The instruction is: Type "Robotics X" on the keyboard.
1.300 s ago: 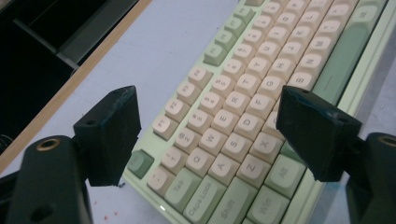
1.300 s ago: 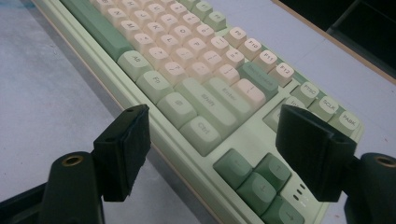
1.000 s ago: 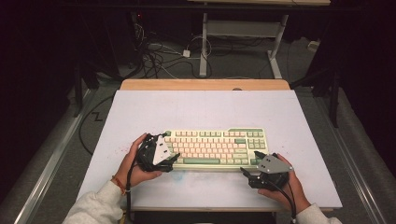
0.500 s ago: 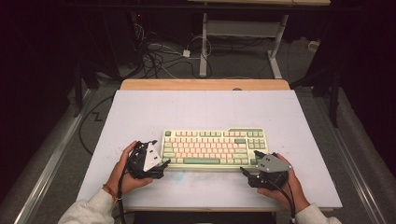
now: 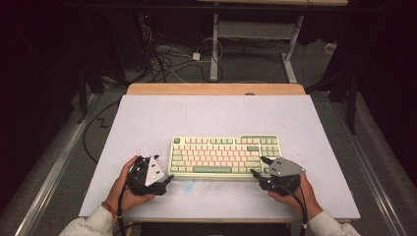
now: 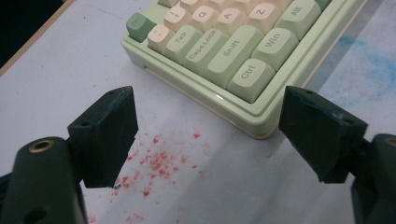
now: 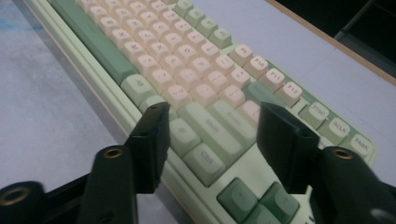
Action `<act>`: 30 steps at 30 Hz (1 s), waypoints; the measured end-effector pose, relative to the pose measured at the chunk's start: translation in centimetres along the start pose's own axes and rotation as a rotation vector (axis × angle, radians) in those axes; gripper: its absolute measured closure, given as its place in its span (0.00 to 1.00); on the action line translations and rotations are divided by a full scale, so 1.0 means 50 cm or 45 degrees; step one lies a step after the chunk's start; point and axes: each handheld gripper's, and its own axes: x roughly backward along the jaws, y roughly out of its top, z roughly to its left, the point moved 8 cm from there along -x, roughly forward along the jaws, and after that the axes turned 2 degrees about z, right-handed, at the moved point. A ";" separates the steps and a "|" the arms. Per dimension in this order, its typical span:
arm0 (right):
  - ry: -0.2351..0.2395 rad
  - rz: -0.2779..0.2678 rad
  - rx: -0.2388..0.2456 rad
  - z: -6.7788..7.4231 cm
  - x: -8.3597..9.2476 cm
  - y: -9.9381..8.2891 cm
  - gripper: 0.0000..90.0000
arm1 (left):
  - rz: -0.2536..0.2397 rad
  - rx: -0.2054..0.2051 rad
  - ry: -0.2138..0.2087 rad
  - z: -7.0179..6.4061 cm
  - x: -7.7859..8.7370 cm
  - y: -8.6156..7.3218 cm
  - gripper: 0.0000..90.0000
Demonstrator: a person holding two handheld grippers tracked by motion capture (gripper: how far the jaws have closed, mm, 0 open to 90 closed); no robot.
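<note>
While keyboard [image 5: 224, 155] rests on pale mat [image 5: 147, 123], cables [image 5: 167, 59] litter floor; left tool [image 5: 167, 179] released, right tool [image 5: 259, 167] half-closed, gripping nothing.

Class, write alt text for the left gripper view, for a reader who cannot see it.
Two black jaws of the left gripper stand wide apart, holding nothing, just short of the near corner of a pale green keyboard with Ctrl, Shift and Tab keys. Red specks dot the white table between them.
</note>
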 end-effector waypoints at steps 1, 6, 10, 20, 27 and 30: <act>0.025 -0.006 -0.008 0.001 -0.001 0.006 0.61 | 0.001 0.003 0.001 0.000 0.000 -0.001 0.21; 0.091 -0.004 -0.009 0.003 -0.012 0.032 0.85 | 0.008 0.013 -0.004 -0.001 -0.002 -0.001 0.21; 0.143 0.032 0.008 0.005 -0.029 0.047 0.97 | 0.010 0.018 -0.011 -0.005 -0.004 0.000 0.21; 0.222 0.102 0.023 0.024 -0.102 0.089 1.00 | 0.019 0.018 -0.027 -0.008 -0.008 -0.002 0.21; 0.253 0.121 0.051 0.036 -0.143 0.115 1.00 | 0.023 0.017 -0.040 -0.010 -0.010 -0.003 0.21; 0.249 0.130 0.053 0.038 -0.160 0.121 1.00 | 0.031 0.005 -0.043 -0.011 -0.010 -0.004 0.21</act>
